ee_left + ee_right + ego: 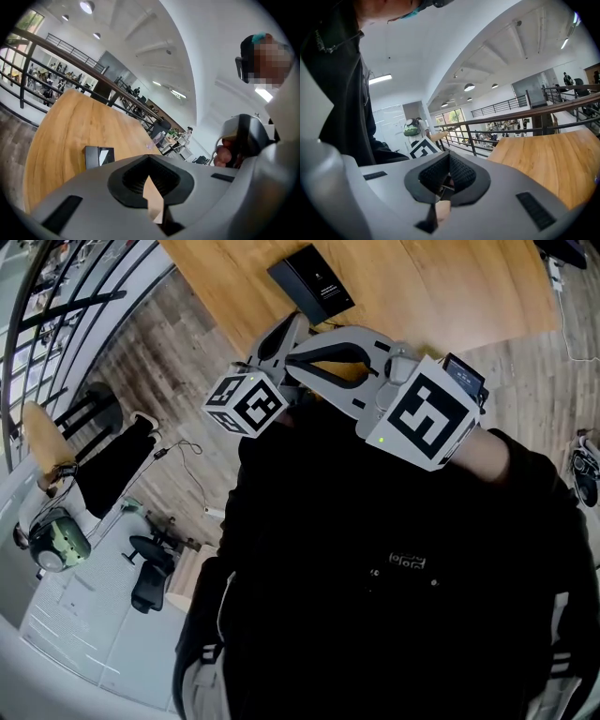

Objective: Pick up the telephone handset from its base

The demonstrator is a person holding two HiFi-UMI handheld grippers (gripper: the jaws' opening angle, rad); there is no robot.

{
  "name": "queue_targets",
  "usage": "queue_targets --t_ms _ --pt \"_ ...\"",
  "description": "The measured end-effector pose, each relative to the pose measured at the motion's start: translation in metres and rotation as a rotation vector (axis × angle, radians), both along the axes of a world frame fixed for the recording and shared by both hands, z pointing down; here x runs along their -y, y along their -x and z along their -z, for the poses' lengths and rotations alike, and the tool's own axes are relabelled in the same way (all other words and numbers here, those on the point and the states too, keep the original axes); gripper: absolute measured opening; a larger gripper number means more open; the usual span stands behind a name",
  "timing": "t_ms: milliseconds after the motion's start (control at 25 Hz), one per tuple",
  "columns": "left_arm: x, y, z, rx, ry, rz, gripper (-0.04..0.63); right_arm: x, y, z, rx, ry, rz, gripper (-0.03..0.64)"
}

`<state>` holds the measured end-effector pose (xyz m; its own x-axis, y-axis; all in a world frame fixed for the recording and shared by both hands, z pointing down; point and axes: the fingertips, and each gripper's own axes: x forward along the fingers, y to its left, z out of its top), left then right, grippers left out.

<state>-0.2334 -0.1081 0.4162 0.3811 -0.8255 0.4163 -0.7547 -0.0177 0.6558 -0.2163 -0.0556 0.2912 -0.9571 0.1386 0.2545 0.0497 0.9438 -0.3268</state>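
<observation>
While left claw (149, 165) and right claw (449, 163) are closed and empty, black telephone (99, 156) sits well ahead on surface (61, 126). Handset likely light, rigid, slick; grab mid-length.

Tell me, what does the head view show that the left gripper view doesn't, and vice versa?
Only the head view: both marker cubes, the person's dark top, a black chair down on the floor. Only the left gripper view: ceiling lights, and the left claw seen shut, with nothing in it. Both: the wooden table with a black box on it.
</observation>
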Motion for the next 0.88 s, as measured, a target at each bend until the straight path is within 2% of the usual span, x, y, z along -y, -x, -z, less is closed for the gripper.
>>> queue_targets --t_ms 200,440,640,880 --pt "-0.007 0.004 -0.027 0.048 0.055 -0.016 0.005 -0.008 0.003 -0.003 0.009 -0.016 0.003 0.018" --pt "-0.013 0.013 -0.054 0.018 0.092 -0.083 0.005 -0.029 0.011 0.004 -0.030 -0.077 0.066 0.018" --pt "-0.013 0.024 -0.094 0.102 0.155 -0.103 0.005 -0.030 0.010 0.000 -0.049 -0.062 0.049 0.018" --pt "-0.013 0.021 -0.113 0.129 0.178 -0.101 0.005 -0.033 0.009 -0.001 -0.076 -0.057 0.040 0.018"
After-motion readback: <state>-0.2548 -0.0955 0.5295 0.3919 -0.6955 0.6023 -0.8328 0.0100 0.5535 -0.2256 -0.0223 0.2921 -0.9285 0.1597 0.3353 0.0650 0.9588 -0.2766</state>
